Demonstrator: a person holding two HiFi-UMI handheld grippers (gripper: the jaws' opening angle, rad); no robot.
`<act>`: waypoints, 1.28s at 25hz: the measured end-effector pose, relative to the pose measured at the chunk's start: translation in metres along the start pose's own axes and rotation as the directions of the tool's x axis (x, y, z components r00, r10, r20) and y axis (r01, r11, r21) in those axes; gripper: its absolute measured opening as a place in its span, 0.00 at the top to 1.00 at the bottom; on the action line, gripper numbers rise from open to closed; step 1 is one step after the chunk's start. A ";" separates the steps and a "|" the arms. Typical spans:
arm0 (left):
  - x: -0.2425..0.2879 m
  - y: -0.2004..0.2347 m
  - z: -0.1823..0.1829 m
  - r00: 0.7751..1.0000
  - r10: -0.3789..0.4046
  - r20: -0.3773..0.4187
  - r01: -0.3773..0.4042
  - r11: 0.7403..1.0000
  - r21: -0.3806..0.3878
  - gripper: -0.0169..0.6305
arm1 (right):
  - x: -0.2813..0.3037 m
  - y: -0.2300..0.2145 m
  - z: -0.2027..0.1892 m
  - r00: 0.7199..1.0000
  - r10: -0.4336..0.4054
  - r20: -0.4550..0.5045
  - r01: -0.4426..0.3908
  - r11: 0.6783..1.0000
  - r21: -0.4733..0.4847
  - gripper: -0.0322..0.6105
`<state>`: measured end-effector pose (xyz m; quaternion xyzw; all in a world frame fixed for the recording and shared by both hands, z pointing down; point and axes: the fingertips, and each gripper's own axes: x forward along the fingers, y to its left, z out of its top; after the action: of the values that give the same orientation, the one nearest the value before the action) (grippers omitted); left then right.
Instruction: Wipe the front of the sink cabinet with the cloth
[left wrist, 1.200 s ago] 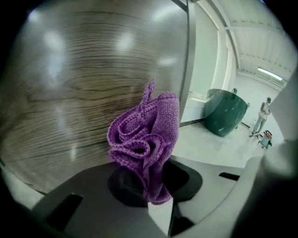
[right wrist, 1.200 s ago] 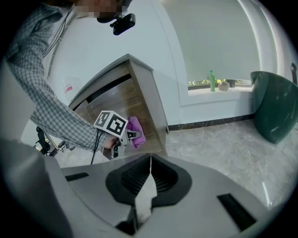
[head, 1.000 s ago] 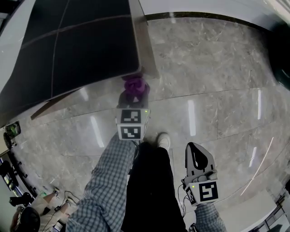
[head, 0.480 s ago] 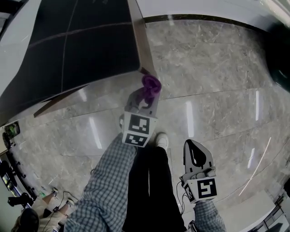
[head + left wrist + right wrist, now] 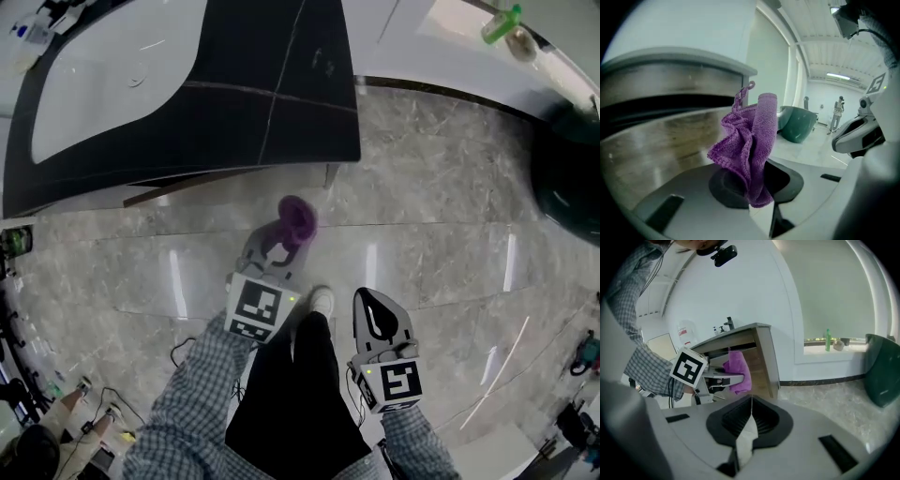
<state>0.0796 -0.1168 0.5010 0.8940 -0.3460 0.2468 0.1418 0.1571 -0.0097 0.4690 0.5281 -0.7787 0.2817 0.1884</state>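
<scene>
Left gripper (image 5: 279,242) clamped on cloth (image 5: 298,217), cloth bunched upright above jaw tips, mid-frame, below cabinet (image 5: 234,112) lower-right corner, right gripper (image 5: 377,305) closed, empty, lower right.

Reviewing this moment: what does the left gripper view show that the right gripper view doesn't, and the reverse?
Left gripper view only: the left gripper seen close, jaws shut on the purple cloth, and people standing far off. Right gripper view only: the right gripper, jaws shut and empty, a green bottle on the sill, a tap. Both: the cloth, the cabinet front, the dark green bin.
</scene>
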 end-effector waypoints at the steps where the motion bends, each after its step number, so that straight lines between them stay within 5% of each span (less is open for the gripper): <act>1: -0.016 0.001 0.010 1.000 0.004 0.013 -0.005 1.000 0.004 0.86 | -0.005 0.006 0.010 1.000 0.005 0.005 -0.005 1.000 -0.017 0.92; 10: -0.158 0.001 0.059 0.999 0.006 0.045 -0.006 1.000 0.016 0.86 | -0.051 0.090 0.067 0.998 0.064 -0.015 -0.065 0.992 -0.106 0.92; 16: -0.242 -0.006 0.062 0.998 0.055 0.043 -0.051 0.996 -0.074 0.86 | -0.085 0.145 0.087 0.998 0.067 0.004 -0.066 0.990 -0.127 0.92; 22: -0.292 -0.029 0.072 0.998 0.009 0.068 -0.005 0.998 -0.063 0.86 | -0.114 0.182 0.097 0.998 0.047 0.029 -0.043 0.988 -0.147 0.92; 32: -0.366 -0.044 0.085 0.980 0.132 0.149 -0.120 0.989 -0.092 0.86 | -0.162 0.219 0.095 0.994 0.089 0.070 -0.075 0.981 -0.180 0.92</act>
<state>-0.0945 0.0793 0.2284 0.8801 -0.4218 0.1708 0.1352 0.0145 0.1074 0.2476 0.4872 -0.8284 0.1983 0.1926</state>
